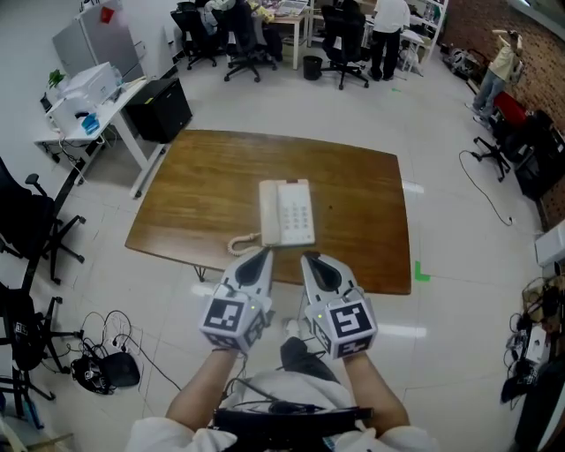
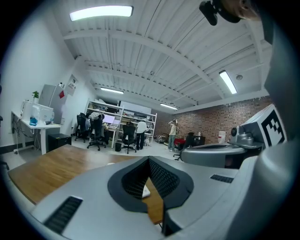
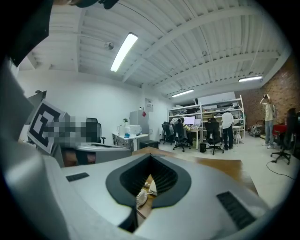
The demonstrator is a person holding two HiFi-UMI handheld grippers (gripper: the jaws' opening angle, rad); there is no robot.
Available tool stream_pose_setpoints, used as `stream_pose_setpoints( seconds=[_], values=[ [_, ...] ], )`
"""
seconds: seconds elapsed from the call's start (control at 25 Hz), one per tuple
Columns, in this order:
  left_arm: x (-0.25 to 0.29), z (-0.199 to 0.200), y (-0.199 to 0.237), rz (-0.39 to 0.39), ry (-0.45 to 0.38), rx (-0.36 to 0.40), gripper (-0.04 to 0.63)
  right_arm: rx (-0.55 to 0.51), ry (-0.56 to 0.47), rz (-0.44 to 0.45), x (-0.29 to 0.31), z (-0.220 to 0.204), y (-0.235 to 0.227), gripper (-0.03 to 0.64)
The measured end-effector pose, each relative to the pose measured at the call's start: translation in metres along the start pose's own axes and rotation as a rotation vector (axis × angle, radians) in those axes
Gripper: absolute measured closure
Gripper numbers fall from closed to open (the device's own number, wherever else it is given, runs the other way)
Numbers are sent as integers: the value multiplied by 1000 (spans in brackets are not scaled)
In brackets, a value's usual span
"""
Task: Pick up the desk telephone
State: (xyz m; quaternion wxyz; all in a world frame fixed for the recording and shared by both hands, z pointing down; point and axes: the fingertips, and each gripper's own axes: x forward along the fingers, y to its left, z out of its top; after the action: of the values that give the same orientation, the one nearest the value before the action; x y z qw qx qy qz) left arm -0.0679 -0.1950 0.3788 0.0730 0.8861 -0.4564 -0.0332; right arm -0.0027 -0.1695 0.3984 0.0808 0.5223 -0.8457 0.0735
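My left hand-held gripper (image 1: 262, 254) and right hand-held gripper (image 1: 310, 259) sit closest, side by side over the near edge of the table (image 1: 194, 190). Both have their jaws pressed together with nothing between them. My arms are cut off at the bottom of the head view.

The one desk telephone (image 1: 287, 212) lies flat near the middle of the table, just beyond both tips. I cannot tell whether the left tip touches it. Its coiled cord (image 1: 243, 243) curls off the near left corner. The keys are too small to read. From each gripper view only a white sliver of the phone shows through the notch.

The table is brown wood on a pale floor. A white desk (image 1: 93, 110) stands at left, office chairs along the back, and a brick wall (image 1: 494, 26) at right.
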Motion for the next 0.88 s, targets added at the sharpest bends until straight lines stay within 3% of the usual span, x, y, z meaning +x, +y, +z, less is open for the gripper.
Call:
stream_pose_setpoints(
  seconds=[0.4, 0.68, 0.76, 0.88],
  values=[
    [46, -8, 22, 17, 38, 1, 595, 2, 35, 52, 48, -2, -23, 617],
    [73, -21, 32, 10, 56, -43, 595, 30, 61, 96, 72, -12, -40, 615],
    [80, -30, 37, 11, 69, -60, 595, 43, 78, 111, 78, -17, -44, 560],
    [87, -38, 44, 25, 88, -74, 537, 57, 94, 120, 87, -23, -51, 560]
  ],
)
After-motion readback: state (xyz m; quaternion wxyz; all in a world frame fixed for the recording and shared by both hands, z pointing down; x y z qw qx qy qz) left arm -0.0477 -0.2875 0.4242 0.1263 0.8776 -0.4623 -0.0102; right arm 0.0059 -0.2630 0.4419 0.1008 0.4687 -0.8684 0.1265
